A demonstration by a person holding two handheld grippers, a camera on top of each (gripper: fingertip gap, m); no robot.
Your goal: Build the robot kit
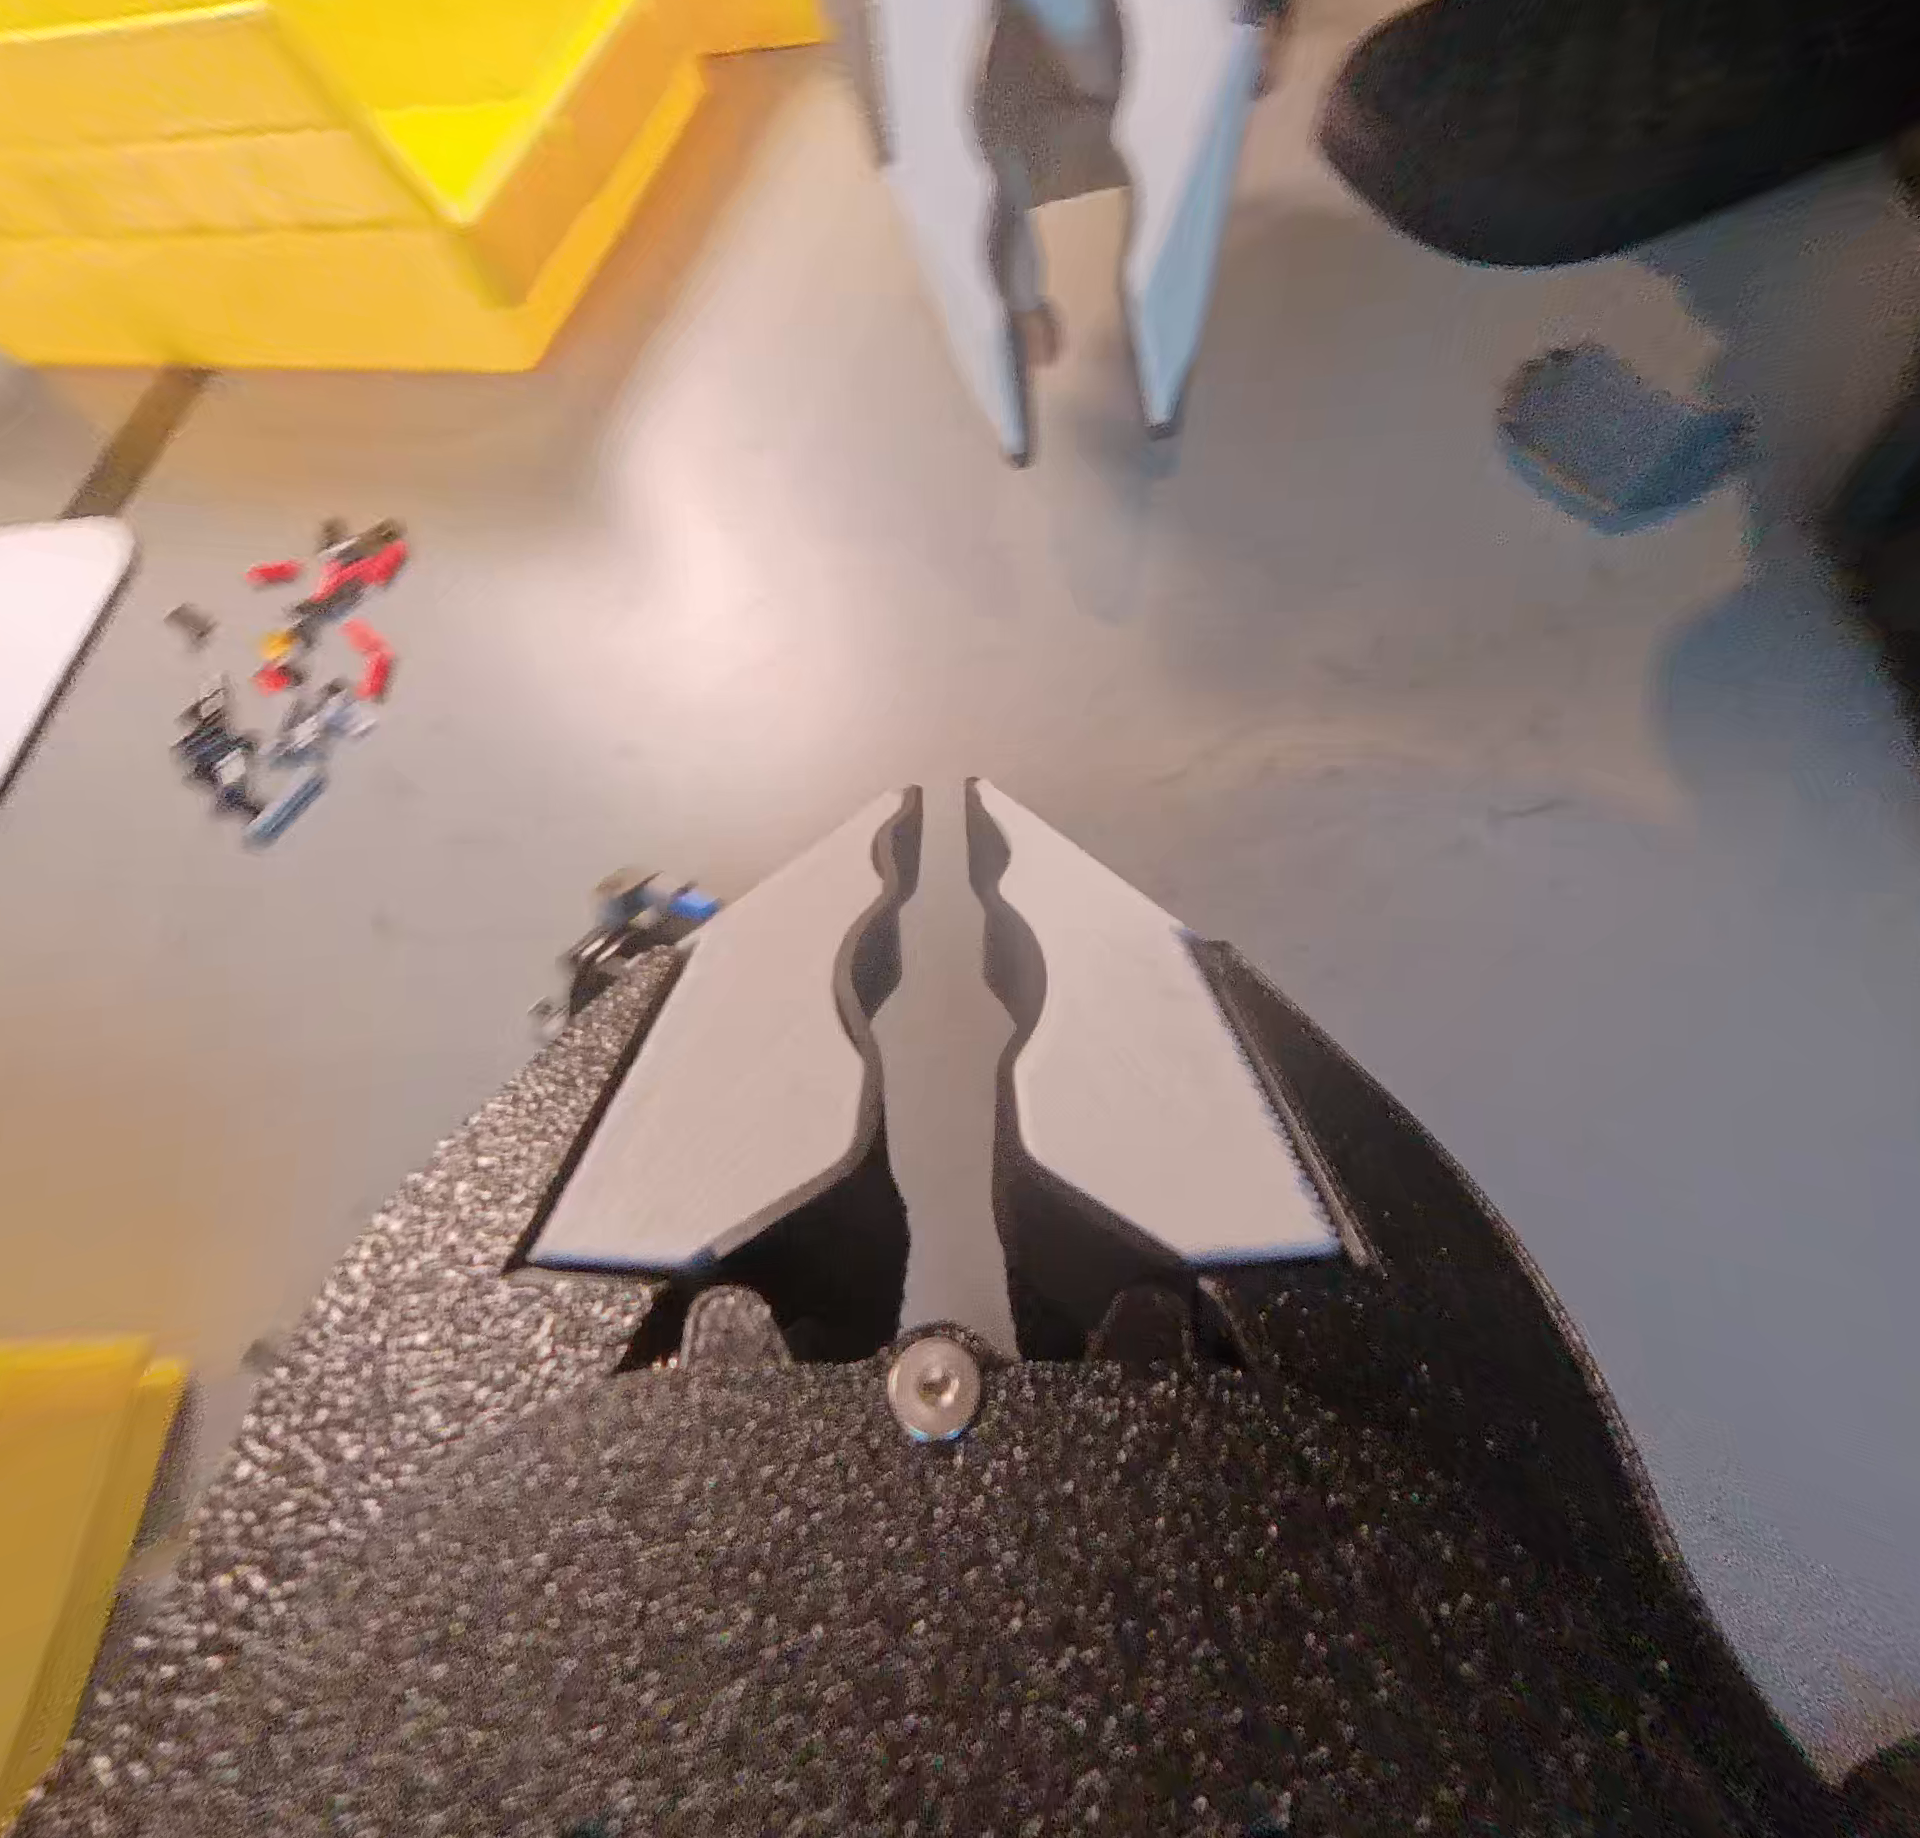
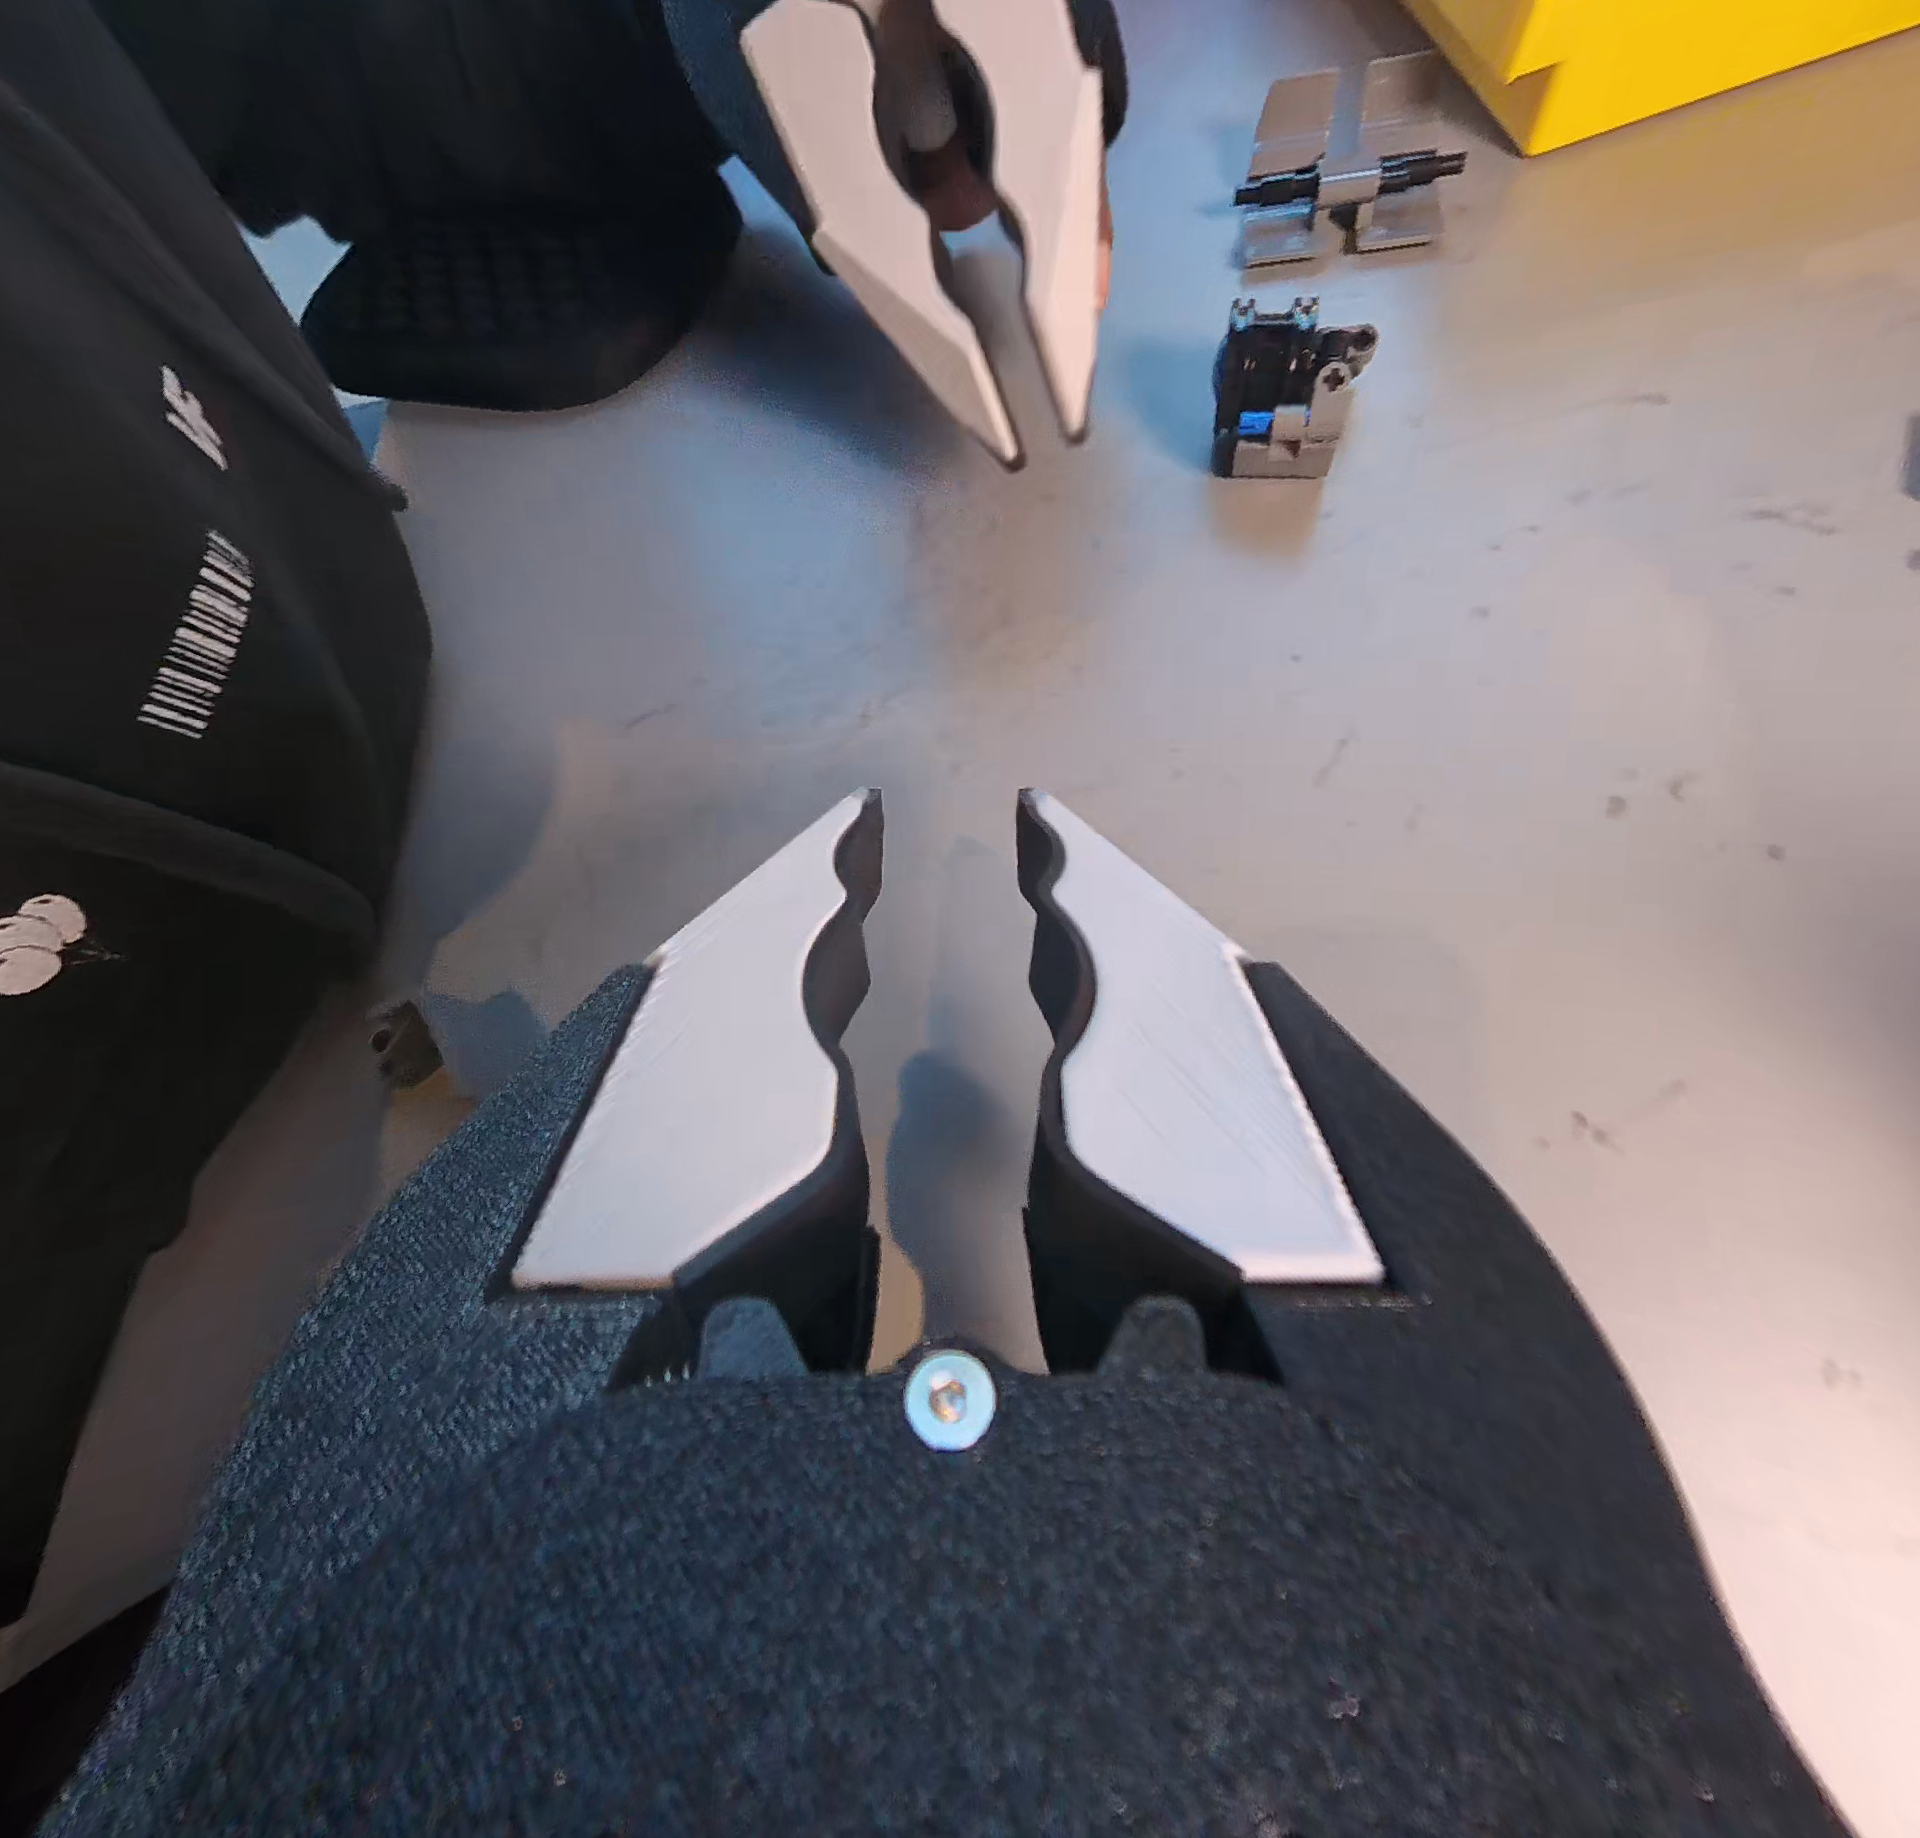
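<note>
Looking down my left gripper (image 1: 942,786), I see its jaws nearly together, a thin slit between the tips, nothing in them. My right gripper (image 2: 950,796) has jaws a little wider, a narrow gap, also empty. Both hover over a grey table (image 2: 1351,749), tips pointing toward each other.

Nearest the left gripper, just off its left side, is one small black-and-blue block piece (image 1: 634,921), partly hidden by the gripper body. Farther left lies a loose pile of tiny red, black and blue parts (image 1: 286,666); too blurred to count.

In the right view I count two built pieces well ahead: a black-and-grey block (image 2: 1283,396) and, beyond it, a flat grey plate piece (image 2: 1345,162) with a black axle across it. One yellow bin (image 2: 1662,12) stands behind them.

I judge these plastic parts light, stiff and smooth, likely to skid; the flat sides of the block look best to pinch.

A person's dark clothing (image 2: 156,541) fills the right view's left edge.
</note>
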